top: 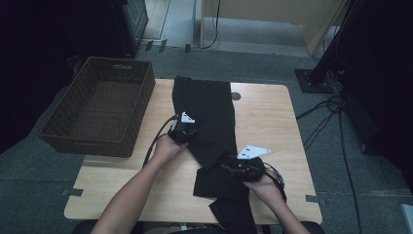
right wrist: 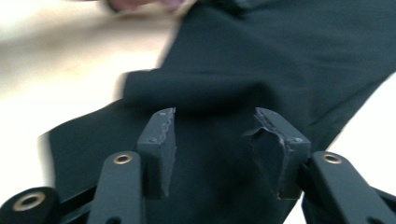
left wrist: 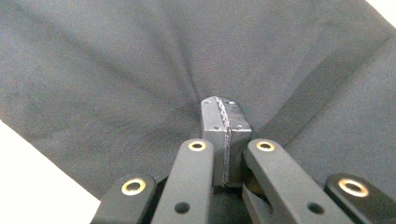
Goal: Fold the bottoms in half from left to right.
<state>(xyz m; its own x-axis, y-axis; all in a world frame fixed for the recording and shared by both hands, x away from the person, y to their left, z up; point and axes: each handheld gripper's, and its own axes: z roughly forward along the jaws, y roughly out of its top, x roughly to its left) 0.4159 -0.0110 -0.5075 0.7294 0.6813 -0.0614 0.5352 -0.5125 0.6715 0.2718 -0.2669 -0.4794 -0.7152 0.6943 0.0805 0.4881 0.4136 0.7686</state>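
High view, nearest first: two forearms come in from the bottom edge, each hand holding a gripper over a pale wooden bench (top: 272,117). The right gripper (top: 233,168) sits close to the near edge, over the lower part of a black garment (top: 209,112), with its grey three-cornered plate showing on top. The garment's near end is folded over on itself and spills past the bench's near edge. Right gripper view shows that gripper's jaws standing apart, with nothing pinched between the pads; dark cloth lies below and beyond them, bunched into a soft fold just ahead of the tips. That picture is blurred.

Farther in, the left gripper (top: 186,131) rests at the left edge of the garment, about halfway up the bench, with its cable trailing back along the left forearm. Left gripper view shows its jaws clenched together, pads meeting, with creases in the cloth running out from the tips; the pads are grasping a pinch of the garment.

Beyond both grippers the garment stretches as a long dark strip up to the far edge of the bench. A brown wicker basket (top: 73,117) stands at the bench's far left corner, apart from the cloth.
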